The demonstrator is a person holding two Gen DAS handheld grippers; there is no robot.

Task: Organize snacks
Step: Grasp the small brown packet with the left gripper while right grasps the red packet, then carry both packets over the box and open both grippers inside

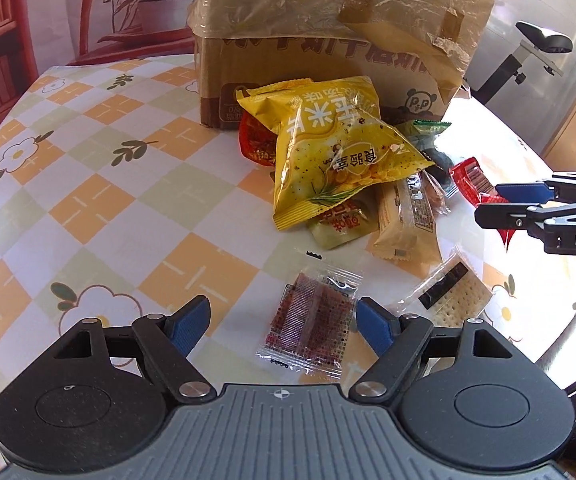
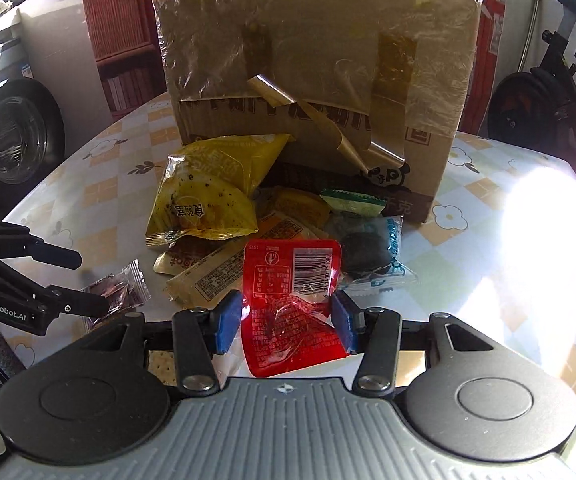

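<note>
A heap of snack packets lies on the flowered tablecloth (image 1: 88, 168) in front of a taped cardboard box (image 1: 327, 20). A big yellow chip bag (image 1: 339, 152) tops the heap. A small clear packet of dark red snack (image 1: 311, 320) lies flat between the fingers of my left gripper (image 1: 284, 322), which is open and nearer it on the right side. My right gripper (image 2: 288, 316) is shut on a red packet (image 2: 291, 280) and holds it across its width in front of the pile. In the left wrist view the right gripper (image 1: 487, 202) reaches in from the right.
A beige bar packet (image 1: 403, 220), a cracker packet (image 1: 455, 296), a green packet (image 2: 351, 202) and a dark cookie packet (image 2: 367, 252) lie around the heap. The table's round edge curves at left and right. A red chair (image 1: 88, 12) and an exercise bike (image 2: 547, 92) stand beyond.
</note>
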